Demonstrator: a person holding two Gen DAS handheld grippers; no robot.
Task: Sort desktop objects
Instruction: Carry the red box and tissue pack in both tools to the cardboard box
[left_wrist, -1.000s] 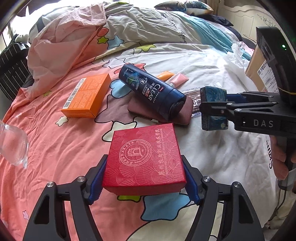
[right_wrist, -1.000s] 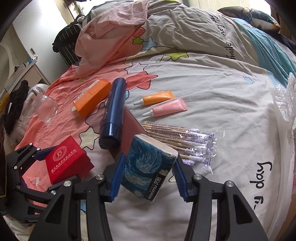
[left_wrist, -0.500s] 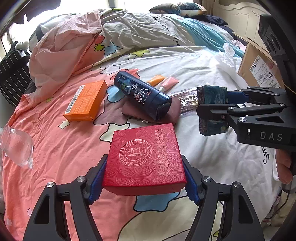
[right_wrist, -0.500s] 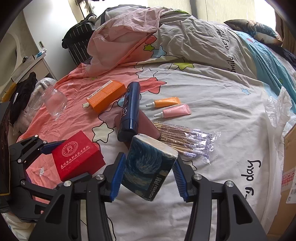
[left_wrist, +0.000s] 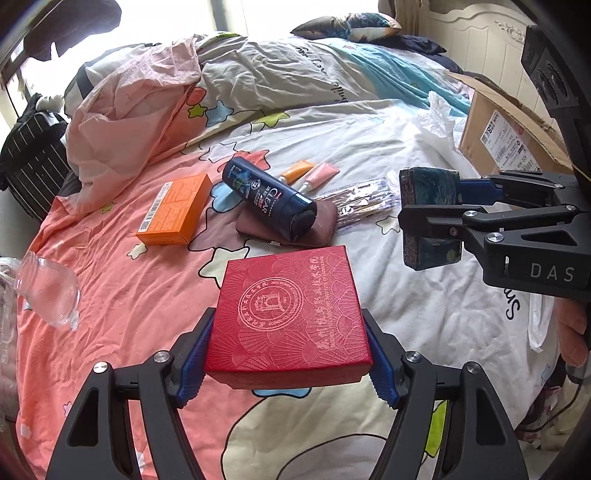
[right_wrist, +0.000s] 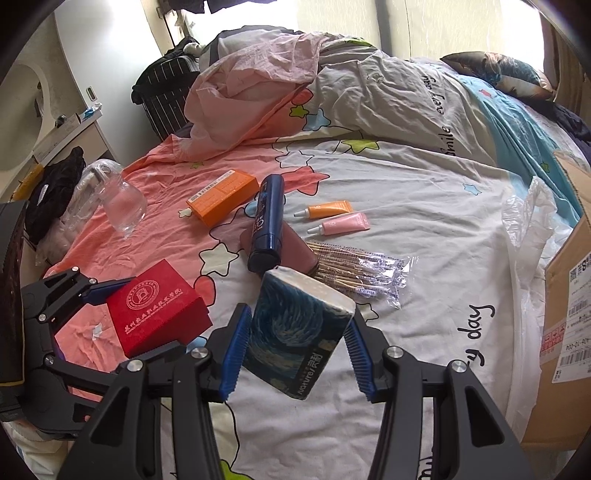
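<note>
My left hand-held gripper (left_wrist: 288, 363) grasps the red box (left_wrist: 291, 314); my right hand-held gripper (right_wrist: 293, 345) grasps the tissue pack (right_wrist: 295, 332), cardboard box (right_wrist: 569, 295) nearest, rightward.

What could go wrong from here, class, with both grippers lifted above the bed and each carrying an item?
1. The tissue pack sits tilted in the right gripper; being soft, it may slip or deform.
2. The red box is wide and held only near its closer end by the left gripper, so it could tip out.
3. The two grippers are close together; a careless swing could knock them together.
</note>
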